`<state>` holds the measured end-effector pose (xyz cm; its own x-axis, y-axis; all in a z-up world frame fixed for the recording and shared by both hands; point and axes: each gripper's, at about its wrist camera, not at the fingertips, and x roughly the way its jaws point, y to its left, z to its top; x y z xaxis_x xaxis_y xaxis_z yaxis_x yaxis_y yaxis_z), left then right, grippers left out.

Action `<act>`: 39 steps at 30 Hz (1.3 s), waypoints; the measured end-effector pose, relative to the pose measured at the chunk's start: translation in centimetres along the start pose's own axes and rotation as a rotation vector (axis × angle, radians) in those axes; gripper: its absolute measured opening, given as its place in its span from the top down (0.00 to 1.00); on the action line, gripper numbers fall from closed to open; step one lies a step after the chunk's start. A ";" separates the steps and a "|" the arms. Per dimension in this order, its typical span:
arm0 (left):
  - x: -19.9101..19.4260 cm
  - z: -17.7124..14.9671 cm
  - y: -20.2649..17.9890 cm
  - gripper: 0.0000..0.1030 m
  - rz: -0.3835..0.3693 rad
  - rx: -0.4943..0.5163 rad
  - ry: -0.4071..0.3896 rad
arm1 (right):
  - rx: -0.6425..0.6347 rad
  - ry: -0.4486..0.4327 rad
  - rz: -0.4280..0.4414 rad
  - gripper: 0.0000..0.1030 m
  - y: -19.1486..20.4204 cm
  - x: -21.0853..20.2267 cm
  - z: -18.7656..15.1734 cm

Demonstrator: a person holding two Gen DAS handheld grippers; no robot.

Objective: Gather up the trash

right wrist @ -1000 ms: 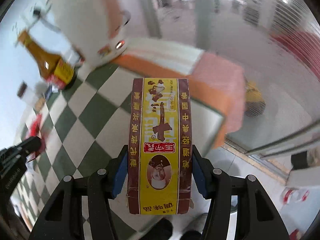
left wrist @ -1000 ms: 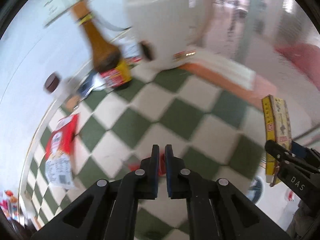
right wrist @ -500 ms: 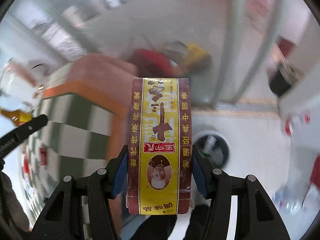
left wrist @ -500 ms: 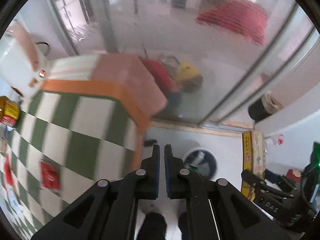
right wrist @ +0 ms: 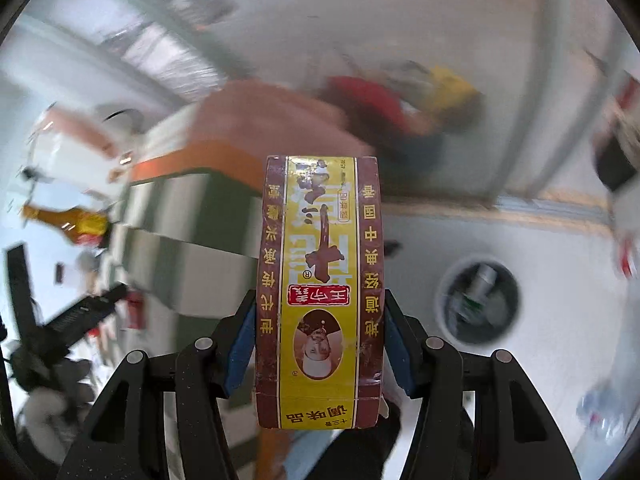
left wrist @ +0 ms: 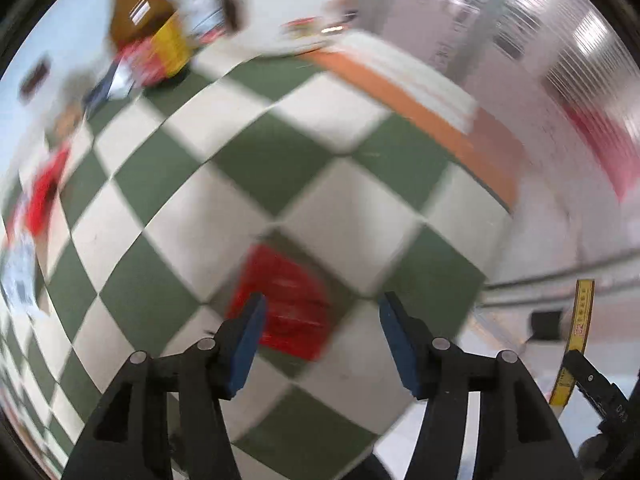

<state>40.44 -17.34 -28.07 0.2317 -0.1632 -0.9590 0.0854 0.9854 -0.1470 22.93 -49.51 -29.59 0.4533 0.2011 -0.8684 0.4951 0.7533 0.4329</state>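
Observation:
My left gripper is open above a small red wrapper that lies on the green-and-white checked tablecloth; the wrapper sits between the fingers, nearer the left one. My right gripper is shut on a yellow and maroon seasoning box, held off the table over the floor. A round trash bin with trash in it stands on the floor to the right of the box. The box also shows in the left wrist view.
A brown sauce bottle with a yellow-red label stands at the table's far left. A red and white packet and other blurred wrappers lie along the left edge. The orange-trimmed table edge runs at the right; the floor lies beyond.
My left gripper swung back from the floor over the table and opened above the red wrapper. My right gripper kept hold of the box and the bin stays in its view.

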 end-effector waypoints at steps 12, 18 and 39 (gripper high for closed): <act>3.1 0.1 -0.4 0.43 0.043 0.126 0.002 | -0.193 0.042 0.008 0.42 12.7 5.8 1.7; 2.0 0.1 -0.7 0.81 0.085 0.182 -0.032 | -0.179 0.048 -0.003 0.42 12.7 6.4 1.1; 9.6 -14.3 -29.7 0.83 -0.311 0.569 0.204 | 0.225 0.014 -0.131 0.42 -17.6 -2.0 -6.9</act>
<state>26.28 -47.51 -36.38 -0.0689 -0.3681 -0.9272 0.6277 0.7064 -0.3271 8.21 -58.88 -37.18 0.3649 0.1212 -0.9231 0.7017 0.6158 0.3582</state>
